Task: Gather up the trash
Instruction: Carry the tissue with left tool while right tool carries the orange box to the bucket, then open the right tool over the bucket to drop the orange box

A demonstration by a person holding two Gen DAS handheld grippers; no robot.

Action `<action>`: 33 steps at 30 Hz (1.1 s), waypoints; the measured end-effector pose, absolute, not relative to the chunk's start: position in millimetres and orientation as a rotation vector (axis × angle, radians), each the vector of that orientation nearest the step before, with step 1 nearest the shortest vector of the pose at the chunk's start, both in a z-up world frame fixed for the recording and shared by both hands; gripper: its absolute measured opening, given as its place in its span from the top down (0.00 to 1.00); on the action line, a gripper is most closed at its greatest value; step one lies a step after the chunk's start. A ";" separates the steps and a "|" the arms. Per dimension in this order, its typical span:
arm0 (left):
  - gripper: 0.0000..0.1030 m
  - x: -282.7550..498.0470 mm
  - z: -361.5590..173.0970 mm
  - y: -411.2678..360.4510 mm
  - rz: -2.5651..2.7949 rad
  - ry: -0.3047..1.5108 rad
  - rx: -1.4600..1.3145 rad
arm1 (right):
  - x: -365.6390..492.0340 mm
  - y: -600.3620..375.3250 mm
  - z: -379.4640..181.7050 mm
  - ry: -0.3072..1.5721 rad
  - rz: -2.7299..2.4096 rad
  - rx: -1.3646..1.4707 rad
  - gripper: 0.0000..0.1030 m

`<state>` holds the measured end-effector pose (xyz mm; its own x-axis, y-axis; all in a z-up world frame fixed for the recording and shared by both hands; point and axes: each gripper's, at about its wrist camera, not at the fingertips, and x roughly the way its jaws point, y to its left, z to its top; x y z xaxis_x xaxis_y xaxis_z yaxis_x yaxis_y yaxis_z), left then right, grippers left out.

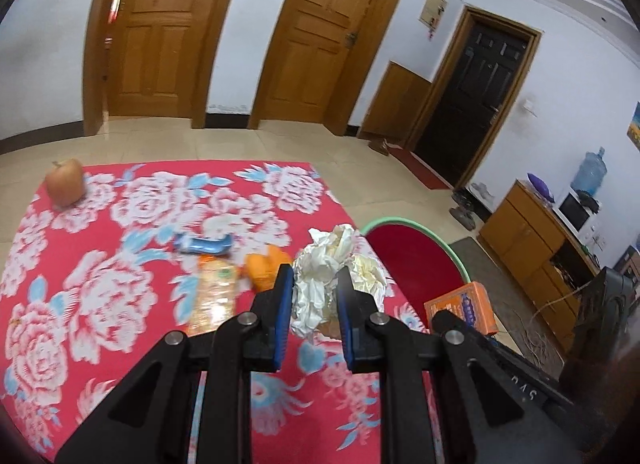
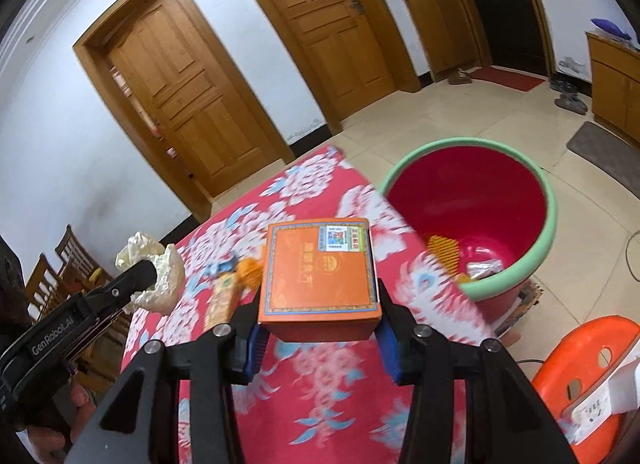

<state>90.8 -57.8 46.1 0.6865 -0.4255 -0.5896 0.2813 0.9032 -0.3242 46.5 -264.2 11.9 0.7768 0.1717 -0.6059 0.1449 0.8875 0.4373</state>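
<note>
Nearest, the left gripper (image 1: 312,304) is clenched on a wad of crumpled paper (image 1: 336,264), and the right gripper (image 2: 318,320) grasps an orange box (image 2: 316,272) whose label carries a square code and print too small to read. "GenRobot.AI" is written on the left tool's side. Beyond, at about ten o'clock from the wad, a blue wrapper (image 1: 204,244) and an orange packet (image 1: 214,288) wait on the flowered cloth (image 1: 120,264). Farther, at two o'clock from the box, the red bin (image 2: 480,200) already holds some scraps, so I judge collecting partway done
</note>
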 end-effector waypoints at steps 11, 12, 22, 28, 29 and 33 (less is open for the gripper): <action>0.80 131.6 16.0 -142.3 -0.496 0.824 -0.126 | 69.0 -342.0 -9.6 0.718 -0.111 0.580 0.52; 0.80 133.9 14.7 -148.5 -0.501 0.831 -0.121 | 72.4 -347.5 -12.0 0.724 -0.117 0.586 0.52; 0.80 169.3 -4.5 -205.7 -0.538 0.894 -0.087 | 90.4 -392.7 -34.5 0.768 -0.180 0.661 0.51; 0.80 181.6 -13.3 -221.3 -0.538 0.905 -0.065 | 93.3 -405.1 -46.6 0.773 -0.209 0.698 0.48; 0.80 183.2 -14.7 -222.6 -0.538 0.908 -0.065 | 93.8 -406.5 -47.1 0.771 -0.212 0.697 0.46; 0.80 190.2 -20.4 -229.5 -0.540 0.924 -0.059 | 94.0 -410.5 -47.4 0.757 -0.224 0.711 0.44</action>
